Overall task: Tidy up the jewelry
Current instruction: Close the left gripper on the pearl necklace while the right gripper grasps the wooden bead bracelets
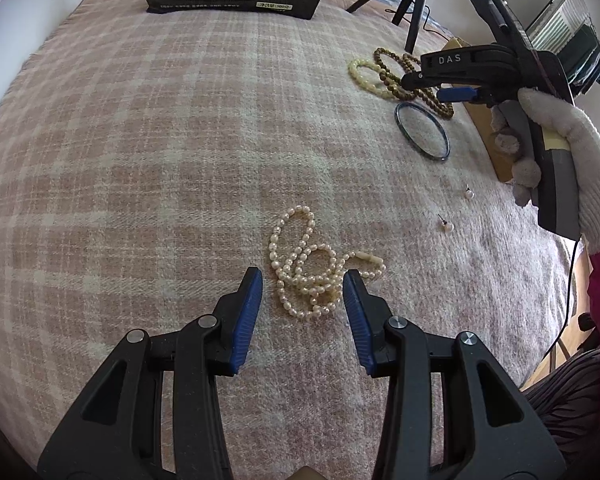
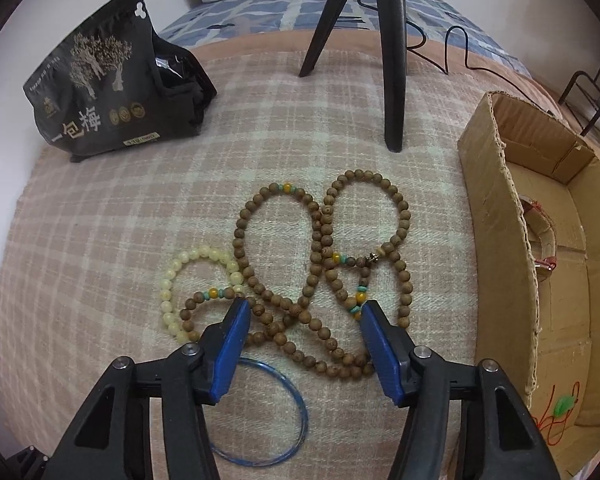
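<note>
A tangled pearl necklace (image 1: 312,268) lies on the plaid blanket (image 1: 140,160), between the left gripper's (image 1: 303,280) spread fingers. Right gripper (image 2: 304,312), jaws apart, hovers over brown beads (image 2: 324,256) beside the box (image 2: 500,220).

My left gripper (image 1: 303,280) is held low over the blanket, well in from its edges, angled downward, jaws spread wide with both blue pads (image 1: 246,316) clear and nothing between them. My right gripper (image 2: 305,309) sits toward the right edge of the blanket, likewise tilted downward, jaws parted wide, pads (image 2: 382,354) unloaded. In the left wrist view, my right hand (image 1: 568,160), in a white knit glove, wraps the right gripper's handle, with a magenta sleeve at the wrist.
</note>
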The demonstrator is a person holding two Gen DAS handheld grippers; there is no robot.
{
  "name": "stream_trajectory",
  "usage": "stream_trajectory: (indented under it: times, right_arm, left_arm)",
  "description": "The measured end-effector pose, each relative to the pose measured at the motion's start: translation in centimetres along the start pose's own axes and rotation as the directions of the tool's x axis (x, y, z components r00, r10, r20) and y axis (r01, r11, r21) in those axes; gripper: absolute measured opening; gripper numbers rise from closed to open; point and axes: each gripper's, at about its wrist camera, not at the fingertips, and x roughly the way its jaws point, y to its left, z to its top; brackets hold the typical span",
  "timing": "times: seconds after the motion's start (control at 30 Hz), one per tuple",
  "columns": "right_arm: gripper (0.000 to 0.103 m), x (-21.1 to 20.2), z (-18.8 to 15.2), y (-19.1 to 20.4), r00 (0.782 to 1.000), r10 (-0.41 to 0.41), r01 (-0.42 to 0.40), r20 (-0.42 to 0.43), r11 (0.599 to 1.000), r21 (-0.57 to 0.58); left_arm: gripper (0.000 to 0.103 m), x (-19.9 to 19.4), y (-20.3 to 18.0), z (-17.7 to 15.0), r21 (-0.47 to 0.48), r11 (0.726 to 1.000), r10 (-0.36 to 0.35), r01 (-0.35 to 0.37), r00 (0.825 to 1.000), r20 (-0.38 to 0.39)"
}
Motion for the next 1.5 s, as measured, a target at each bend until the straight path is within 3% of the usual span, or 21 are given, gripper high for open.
stream_trajectory:
  times: [0.47,0.53,0.67,0.83,0.97,1.03,1.5]
  right_arm:
    - [0.057,1.4,0.2,0.0,1.000,-0.009,0.009,0.007,1.000,-0.005]
    - [0.051,1.4,0.2,0.0,1.000,0.003,-0.003,0.010,1.000,-0.001]
    - [0.035,1.4,0.1,-0.3,1.000,0.027,-0.027,0.015,1.000,0.006]
    - [0.018,1.3,-0.2,0.0,0.999,0.052,-0.051,0.018,0.999,-0.002]
    - [0.016,1.0,-0.5,-0.3,0.996,0.088,-0.088,0.019,0.996,0.021]
    - [0.004,0.6,-0.5,-0.8,0.992,0.119,-0.120,0.030,0.992,0.045]
    - [0.004,-3.5,-0.6,-1.7,0.981,0.147,-0.155,0.129,0.987,0.049]
  left_arm:
    - [0.042,1.6,-1.3,0.2,0.092,0.994,0.061,-0.061,0.998,0.004]
    - [0.042,1.6,-1.3,0.1,0.090,0.994,0.067,-0.067,0.998,0.009]
    - [0.020,1.6,-1.2,0.1,0.086,0.993,0.083,-0.084,0.996,0.019]
    - [0.011,1.8,-0.9,0.5,0.069,0.994,0.081,-0.083,0.996,0.028]
    - [0.010,1.6,-1.0,0.6,0.062,0.995,0.080,-0.082,0.996,0.036]
    - [0.010,1.5,-0.9,0.7,0.053,0.996,0.072,-0.074,0.996,0.043]
    - [0.009,-2.0,-1.1,2.0,0.011,0.998,0.062,-0.064,0.989,0.138]
